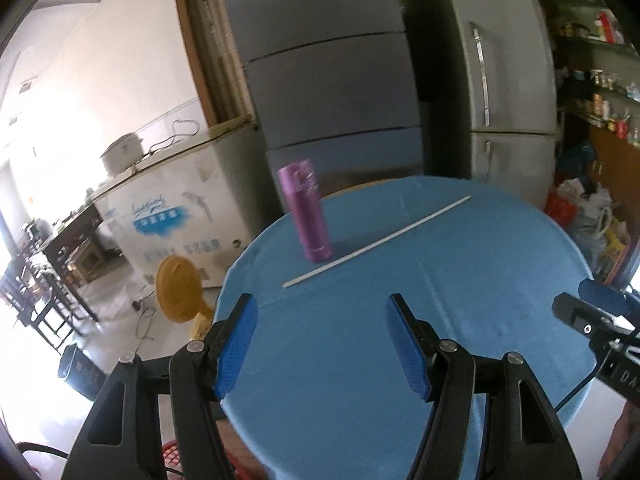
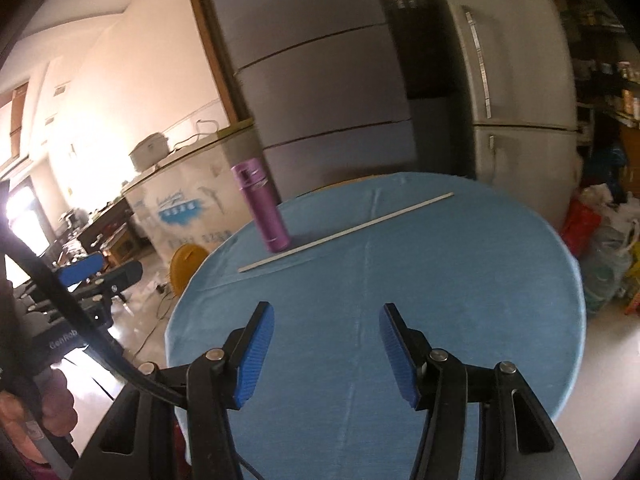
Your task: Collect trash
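A purple flask (image 1: 306,212) stands upright at the far left of a round table under a blue cloth (image 1: 460,320). A long thin white stick (image 1: 376,242) lies flat just right of the flask, running diagonally toward the far edge. Both show in the right wrist view too: the flask (image 2: 262,210) and the stick (image 2: 348,232) on the blue cloth (image 2: 460,300). My left gripper (image 1: 322,344) is open and empty over the near part of the table. My right gripper (image 2: 326,350) is open and empty, also over the near part.
Two grey refrigerators (image 1: 492,80) stand behind the table. A white chest freezer (image 1: 176,216) and an orange fan (image 1: 176,292) are on the left. Bags (image 1: 592,216) pile on the floor at the right. A red basket (image 1: 172,456) sits below the table's near left edge.
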The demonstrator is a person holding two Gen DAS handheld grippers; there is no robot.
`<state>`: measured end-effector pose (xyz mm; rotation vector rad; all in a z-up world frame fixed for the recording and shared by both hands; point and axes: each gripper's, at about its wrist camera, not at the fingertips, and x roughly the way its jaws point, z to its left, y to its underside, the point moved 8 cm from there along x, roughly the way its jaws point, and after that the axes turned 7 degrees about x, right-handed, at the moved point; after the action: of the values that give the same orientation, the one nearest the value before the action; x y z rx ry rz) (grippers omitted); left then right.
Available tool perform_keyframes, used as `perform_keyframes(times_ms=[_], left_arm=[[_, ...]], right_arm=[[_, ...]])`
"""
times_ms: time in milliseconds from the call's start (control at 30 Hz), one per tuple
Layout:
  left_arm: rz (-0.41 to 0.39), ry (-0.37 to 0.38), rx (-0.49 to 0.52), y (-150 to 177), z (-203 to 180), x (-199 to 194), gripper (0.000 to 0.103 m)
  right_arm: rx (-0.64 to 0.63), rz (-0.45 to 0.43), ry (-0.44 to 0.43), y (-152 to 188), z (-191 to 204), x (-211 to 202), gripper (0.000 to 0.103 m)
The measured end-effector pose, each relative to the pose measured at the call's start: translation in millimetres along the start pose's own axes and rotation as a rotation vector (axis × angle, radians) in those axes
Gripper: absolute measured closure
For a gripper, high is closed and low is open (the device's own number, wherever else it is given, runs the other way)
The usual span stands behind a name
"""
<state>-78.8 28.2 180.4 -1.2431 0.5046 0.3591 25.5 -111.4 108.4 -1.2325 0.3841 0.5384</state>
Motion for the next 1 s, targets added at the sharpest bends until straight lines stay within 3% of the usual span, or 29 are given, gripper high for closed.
perform_keyframes(times_ms=[67,133,167,500,1000], left_arm=[[-0.017,0.003,0.008,-8,-6,-3,0.035],[-0.031,0.002,0.007,-15,-10,-7,0.016],[-0.049,-0.008,0.006,-19,-12,-11,0.013],[-0.116,-0.016,0.004,-43,-16,-35,0.011],[-0.142,0.007,-0.016,-43,-16,-54,0.009]], right_arm=[[0.007,-0.014,0.013,-4,-5,-8,0.044],[0.011,-0.029,0.026,-7,-9,-15,0.044],[0.013,-0.034,0.029,-8,-11,-19,0.044],[0.011,-0.080,0.042,-18,-11,-45,0.044],[0.051,-0.105,0.063,-28,-10,-67,0.044]])
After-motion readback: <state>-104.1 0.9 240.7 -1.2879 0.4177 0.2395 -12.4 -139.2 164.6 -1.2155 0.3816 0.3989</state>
